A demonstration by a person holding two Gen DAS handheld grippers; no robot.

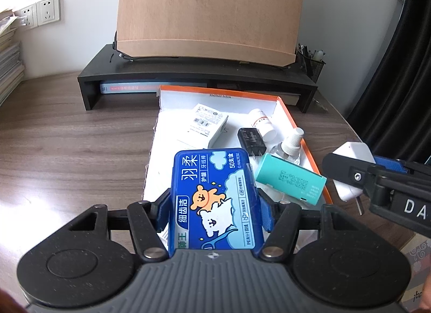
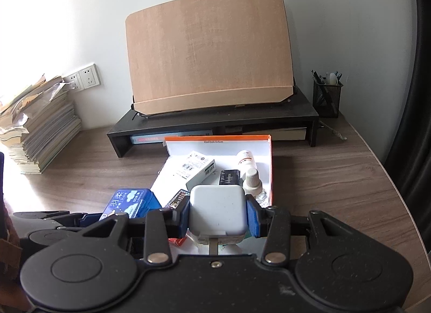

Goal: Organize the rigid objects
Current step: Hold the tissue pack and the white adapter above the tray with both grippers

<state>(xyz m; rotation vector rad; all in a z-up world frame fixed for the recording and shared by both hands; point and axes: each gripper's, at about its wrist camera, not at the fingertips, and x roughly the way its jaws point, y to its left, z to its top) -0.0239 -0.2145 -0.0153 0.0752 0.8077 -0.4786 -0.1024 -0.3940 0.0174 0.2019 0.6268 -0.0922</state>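
My left gripper is shut on a blue dental floss box and holds it over the near end of the orange-edged white box. My right gripper is shut on a white charger plug, held above the box's near right side; it shows in the left wrist view too. Inside the box lie a white carton, a black adapter, a white pill bottle, a clear spray bottle and a teal box.
A black monitor riser with a wooden book stand stands behind the box. A mesh pen holder is at the back right. A stack of books sits at the left by the wall sockets. The desk edge curves at the right.
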